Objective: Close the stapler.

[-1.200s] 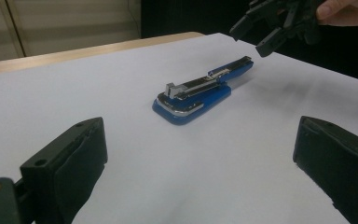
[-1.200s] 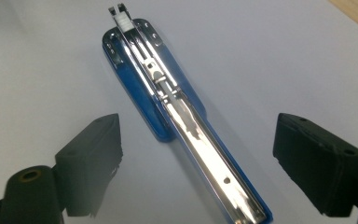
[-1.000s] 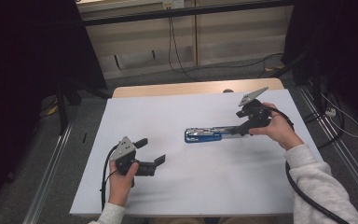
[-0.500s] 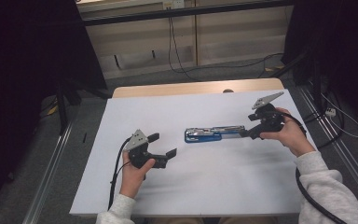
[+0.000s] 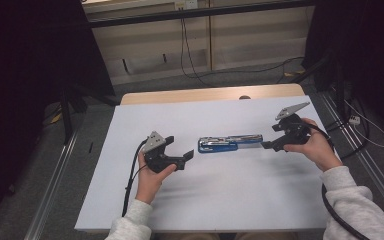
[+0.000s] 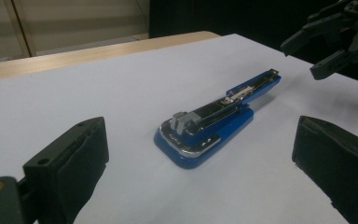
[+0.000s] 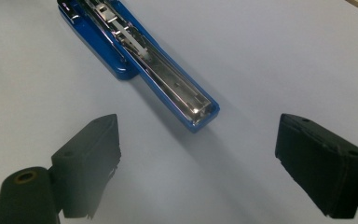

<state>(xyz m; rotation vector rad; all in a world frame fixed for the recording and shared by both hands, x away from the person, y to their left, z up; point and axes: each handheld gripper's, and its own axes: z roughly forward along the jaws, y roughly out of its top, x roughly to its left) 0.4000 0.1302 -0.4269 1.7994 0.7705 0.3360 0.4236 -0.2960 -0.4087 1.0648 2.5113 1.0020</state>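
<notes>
A blue stapler [image 5: 230,144] lies folded open flat in the middle of the white table [image 5: 230,200], its metal staple channel [image 7: 168,77] facing up. My left gripper [image 5: 180,148] stands open just left of the stapler's wide base [image 6: 193,140], which shows between its black pads [image 6: 74,163] without touching them. My right gripper [image 5: 271,136] is open at the stapler's narrow end [image 7: 200,114], close to it and not touching. The right gripper [image 6: 335,42] also appears in the left gripper view, beyond that narrow end.
A wooden strip [image 5: 210,95] runs along the table's far edge. Metal rails [image 5: 50,200] flank the table on both sides. Cables [image 5: 190,55] lie on the floor behind. Bare white surface spreads in front of the stapler.
My left gripper has moved right and forward, up to the stapler's base. My right gripper has drawn back to the right, and the stapler now lies stretched out longer.
</notes>
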